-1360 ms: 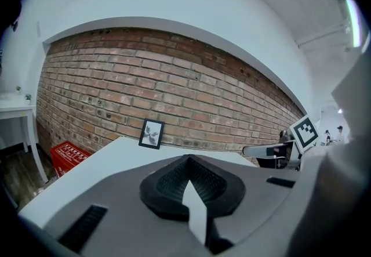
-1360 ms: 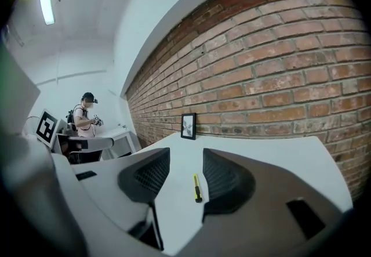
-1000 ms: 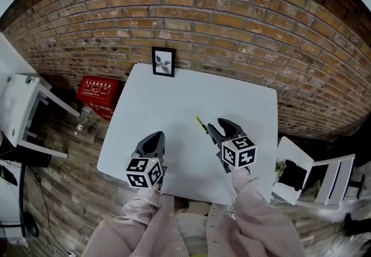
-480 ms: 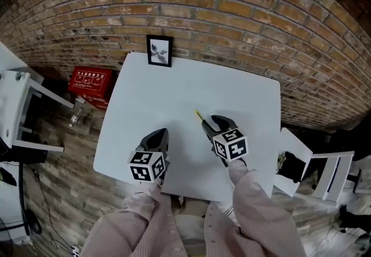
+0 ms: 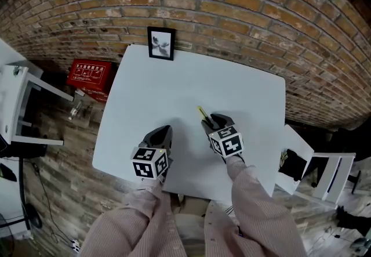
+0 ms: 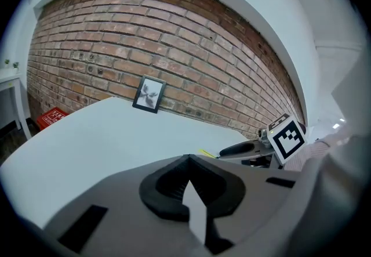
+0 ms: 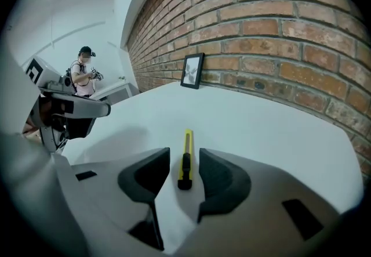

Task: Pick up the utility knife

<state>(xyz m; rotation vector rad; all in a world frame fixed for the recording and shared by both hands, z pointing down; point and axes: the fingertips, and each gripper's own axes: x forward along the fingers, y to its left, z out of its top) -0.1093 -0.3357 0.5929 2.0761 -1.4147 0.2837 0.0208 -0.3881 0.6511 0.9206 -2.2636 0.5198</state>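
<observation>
My right tongs [image 7: 184, 160] stand open astride the yellow utility knife [image 7: 188, 140] lying on the white tabletop [image 7: 261, 128]; I should settle lower, centred, then squeeze its handle. My left tongs [image 6: 186, 162] are closed, empty.

Knife [image 7: 184, 160] btwn R jaws, prob. untouched.

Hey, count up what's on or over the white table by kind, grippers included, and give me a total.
Utility knife: 1
Picture frame: 1
Grippers: 2, left gripper and right gripper
Total: 4
</observation>
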